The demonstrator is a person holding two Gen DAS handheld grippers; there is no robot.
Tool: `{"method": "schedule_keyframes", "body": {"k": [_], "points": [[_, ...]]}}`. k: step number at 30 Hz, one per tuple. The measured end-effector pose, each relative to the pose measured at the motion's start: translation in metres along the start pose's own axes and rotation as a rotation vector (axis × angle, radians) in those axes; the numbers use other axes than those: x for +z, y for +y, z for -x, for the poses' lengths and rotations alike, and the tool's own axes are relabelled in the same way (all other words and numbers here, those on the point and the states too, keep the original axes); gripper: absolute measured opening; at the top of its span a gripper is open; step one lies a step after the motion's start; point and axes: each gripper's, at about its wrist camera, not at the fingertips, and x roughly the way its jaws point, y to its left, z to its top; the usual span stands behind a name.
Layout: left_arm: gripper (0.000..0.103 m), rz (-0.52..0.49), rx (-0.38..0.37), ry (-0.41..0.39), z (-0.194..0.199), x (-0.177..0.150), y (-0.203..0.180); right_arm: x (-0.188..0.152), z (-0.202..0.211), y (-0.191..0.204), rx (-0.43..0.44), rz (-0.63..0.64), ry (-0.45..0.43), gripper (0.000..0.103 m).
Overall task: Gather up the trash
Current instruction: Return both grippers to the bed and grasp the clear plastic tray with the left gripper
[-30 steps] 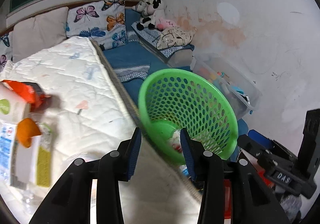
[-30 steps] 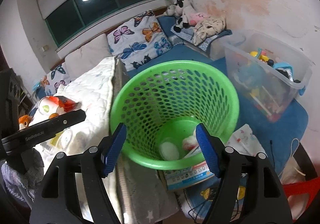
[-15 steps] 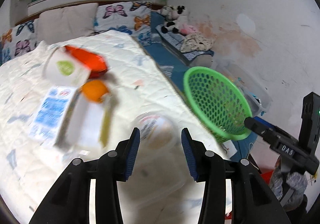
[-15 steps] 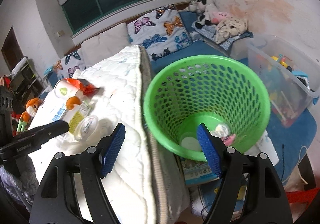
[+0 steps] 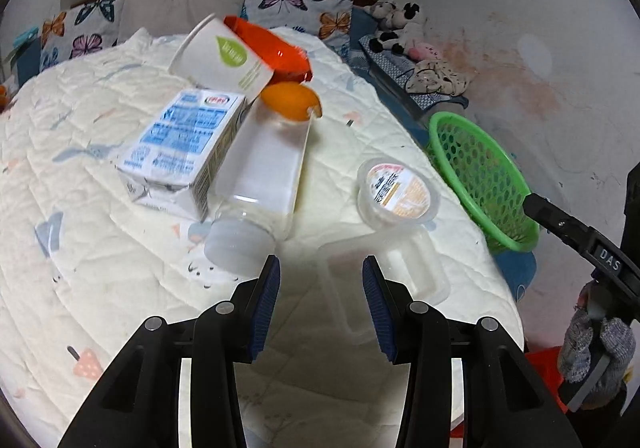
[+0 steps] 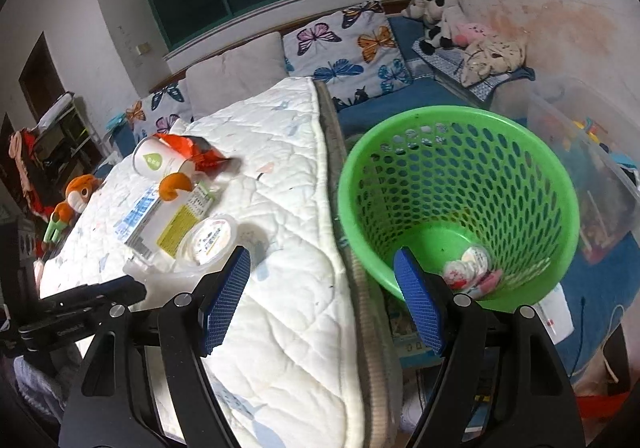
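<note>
Trash lies on the white quilted mattress (image 5: 80, 248): a blue-and-white milk carton (image 5: 180, 148), a clear plastic bottle (image 5: 264, 176), an orange peel (image 5: 292, 100), a paper cup (image 5: 224, 56), a red wrapper (image 5: 272, 46), a sealed round cup (image 5: 396, 188) and a clear plastic tray (image 5: 384, 272). My left gripper (image 5: 320, 296) hovers open just before the tray and bottle cap, holding nothing. My right gripper (image 6: 320, 292) stands open over the mattress edge, beside the green basket (image 6: 460, 184), which holds several small wrappers (image 6: 472, 268).
The green basket (image 5: 480, 176) stands on the floor right of the mattress. A clear storage bin (image 6: 592, 168) sits behind it. Butterfly pillows (image 6: 348, 44) and plush toys (image 6: 440, 20) line the back wall. The other gripper's black body (image 5: 580, 248) shows at the right.
My left gripper has swung left from the basket to over the mattress, bringing the trash pile into view. My right gripper has shifted left, so the basket sits more to the right.
</note>
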Motion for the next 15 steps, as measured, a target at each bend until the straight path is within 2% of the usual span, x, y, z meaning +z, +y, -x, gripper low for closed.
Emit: {"method": "schedule_keyframes", "body": {"k": [4,7,12,15], "points": [[0.040,0.006,-0.005,0.015,-0.007,-0.002,0.000,-0.001,-0.004,0.006,0.007,0.009,0.009,0.075],[0.033,0.012,-0.010,0.028,-0.012,-0.005,-0.001,-0.003,-0.008,0.010,0.013,0.017,0.020,0.075],[0.012,0.008,-0.030,0.046,-0.019,-0.007,-0.003,-0.004,-0.012,0.019,0.026,0.035,0.031,0.075],[0.006,0.000,-0.032,0.040,-0.017,-0.008,-0.005,-0.004,-0.015,0.025,0.034,0.047,0.036,0.075]]}}
